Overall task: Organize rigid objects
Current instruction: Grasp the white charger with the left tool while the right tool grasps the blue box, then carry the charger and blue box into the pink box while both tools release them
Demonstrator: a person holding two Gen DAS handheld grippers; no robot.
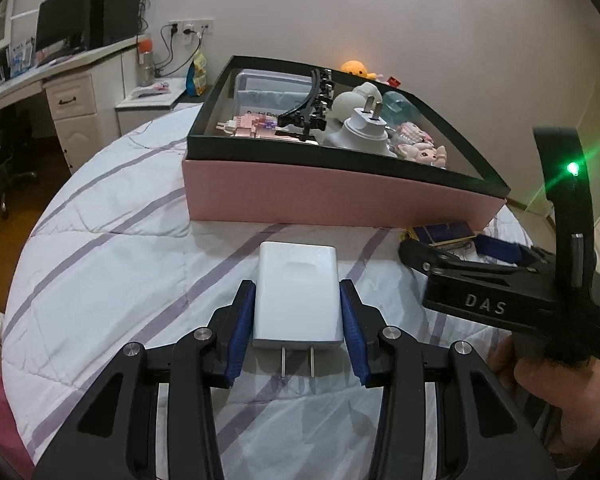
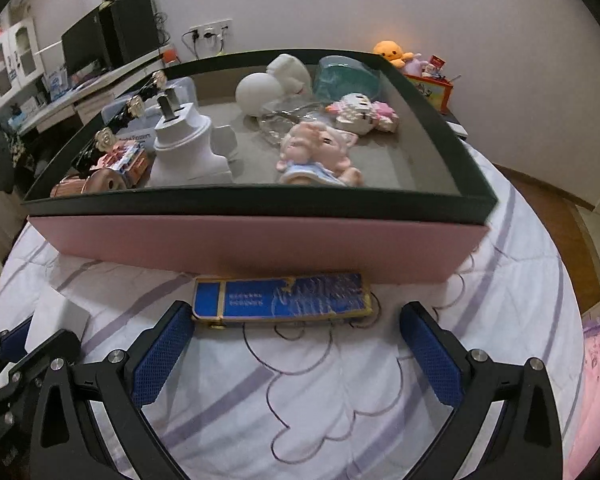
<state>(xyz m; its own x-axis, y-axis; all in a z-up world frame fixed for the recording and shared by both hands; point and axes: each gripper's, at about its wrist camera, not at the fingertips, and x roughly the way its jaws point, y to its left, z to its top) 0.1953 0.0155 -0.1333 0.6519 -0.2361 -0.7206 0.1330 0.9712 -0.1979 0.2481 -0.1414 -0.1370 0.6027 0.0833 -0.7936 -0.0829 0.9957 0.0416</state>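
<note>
A white charger (image 1: 298,296), prongs toward the camera, lies on the striped quilt between the blue pads of my left gripper (image 1: 298,292); both pads touch its sides. The same charger (image 2: 56,316) and left gripper (image 2: 20,344) show at the right wrist view's lower left. A flat blue and gold case (image 2: 280,296) lies against the front wall of the pink box (image 2: 260,244). My right gripper (image 2: 298,354) stands wide open just short of the case, with nothing between its fingers. In the left wrist view the right gripper (image 1: 460,254) is at the right, held by a hand (image 1: 540,380).
The dark-rimmed pink box (image 1: 320,200) holds a white plug adapter (image 2: 184,148), a pink doll (image 2: 320,152), a black hairband (image 1: 316,104) and other small toys. A desk with a monitor (image 1: 60,28) stands at the left. The bed's edge and wooden floor (image 2: 548,208) lie to the right.
</note>
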